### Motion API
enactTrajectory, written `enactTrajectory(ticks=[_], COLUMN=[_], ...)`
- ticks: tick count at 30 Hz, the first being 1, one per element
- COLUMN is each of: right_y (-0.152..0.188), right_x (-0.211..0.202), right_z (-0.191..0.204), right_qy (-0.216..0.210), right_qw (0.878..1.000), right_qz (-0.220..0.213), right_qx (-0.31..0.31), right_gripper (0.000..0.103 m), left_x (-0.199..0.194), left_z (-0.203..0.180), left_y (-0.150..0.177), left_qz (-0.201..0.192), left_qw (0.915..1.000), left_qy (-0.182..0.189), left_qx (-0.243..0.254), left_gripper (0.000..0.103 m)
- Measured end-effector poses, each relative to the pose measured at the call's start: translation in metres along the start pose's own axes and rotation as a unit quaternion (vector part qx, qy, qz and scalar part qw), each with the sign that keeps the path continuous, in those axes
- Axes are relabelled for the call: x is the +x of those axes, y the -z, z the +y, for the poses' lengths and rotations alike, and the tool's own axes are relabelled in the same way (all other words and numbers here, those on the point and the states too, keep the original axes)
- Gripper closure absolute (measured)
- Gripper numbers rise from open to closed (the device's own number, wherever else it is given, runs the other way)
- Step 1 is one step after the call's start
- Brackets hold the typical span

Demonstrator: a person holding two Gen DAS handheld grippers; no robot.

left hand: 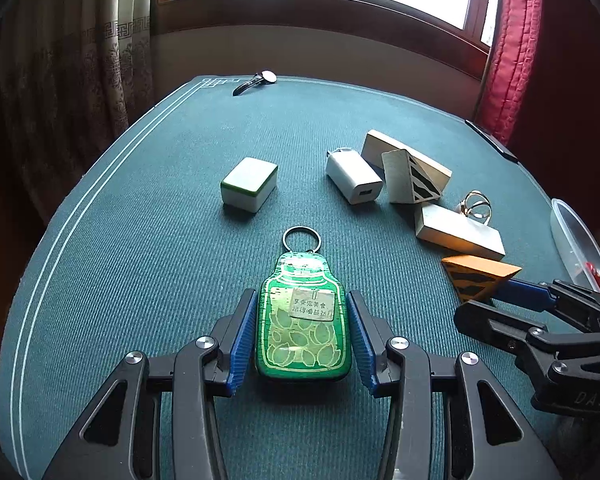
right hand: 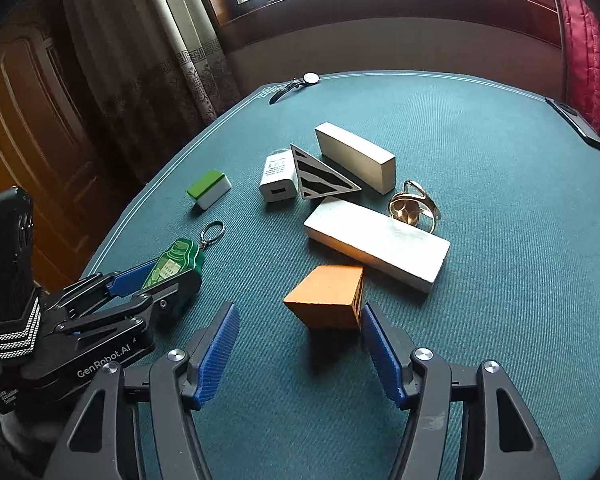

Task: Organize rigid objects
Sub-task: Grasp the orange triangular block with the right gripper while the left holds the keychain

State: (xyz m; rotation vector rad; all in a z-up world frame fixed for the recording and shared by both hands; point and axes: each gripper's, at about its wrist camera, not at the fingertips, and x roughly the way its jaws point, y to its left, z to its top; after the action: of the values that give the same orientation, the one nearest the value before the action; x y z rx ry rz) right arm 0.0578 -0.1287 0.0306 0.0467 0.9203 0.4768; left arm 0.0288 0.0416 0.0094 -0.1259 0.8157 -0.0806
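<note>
**Left wrist view: jaws around the green key fob; right jaws around the orange wedge**

Left wrist view shows the left gripper (left hand: 302,336) with its jaws spread and the green key fob (left hand: 303,322) lying flat on the table (left hand: 140,280) between them. A narrow gap shows on each side of the fob, so the blue pads (left hand: 242,340) flank it without a clear pinch. The fob's key ring (left hand: 302,239) points away from the gripper.

Right wrist view shows the right gripper (right hand: 300,344) with its jaws spread wide. The orange wedge (right hand: 326,296) stands between the fingertips, close to the right pad (right hand: 380,354) and well apart from the left pad; contact cannot be told.

Beyond the fob, a white-and-green tile (left hand: 250,185) sits alone. To its right lies a white charger (left hand: 354,179), just beside a striped grey wedge (left hand: 410,178) that leans on a long pale block (left hand: 404,160). A second pale block (left hand: 460,232) lies nearer, between the grey wedge and the orange wedge. A gold ring piece (left hand: 476,204) rests just behind this block.

At the far table edge lies a wristwatch (left hand: 256,82). A clear plastic tub (left hand: 576,240) sits at the right edge of the table.
</note>
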Motion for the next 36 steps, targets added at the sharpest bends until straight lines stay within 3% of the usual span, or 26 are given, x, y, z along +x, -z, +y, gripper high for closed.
enactTrajectory(ticks=[7, 14, 26, 36], right_y=[-0.007, -0.003, 0.014, 0.026], right_x=[0.010, 0.011, -0.032, -0.077], right_z=[0.005, 0.006, -0.015, -0.052], right_qy=[0.061, 0.111, 0.096, 0.118], right_qw=[0.998, 0.994, 0.994, 0.986], right_qz=[-0.006, -0.017, -0.043, -0.088], right_qx=[-0.010, -0.019, 0.029, 0.081], right_gripper=[0.046, 0.072, 0.072, 0.072], left_x=[0.000, -0.001, -0.009, -0.022], left_z=[0.001, 0.000, -0.025, -0.070], left_y=[0.000, 0.000, 0.000, -0.004], left_qz=[-0.001, -0.001, 0.005, 0.005], left_qw=[1.0000, 1.0000, 0.9995, 0.9967], left_qy=[0.001, -0.003, 0.021, 0.050], left_qx=[0.000, -0.002, 0.023, 0.063], left_gripper=[0.058, 0.058, 0.058, 0.058])
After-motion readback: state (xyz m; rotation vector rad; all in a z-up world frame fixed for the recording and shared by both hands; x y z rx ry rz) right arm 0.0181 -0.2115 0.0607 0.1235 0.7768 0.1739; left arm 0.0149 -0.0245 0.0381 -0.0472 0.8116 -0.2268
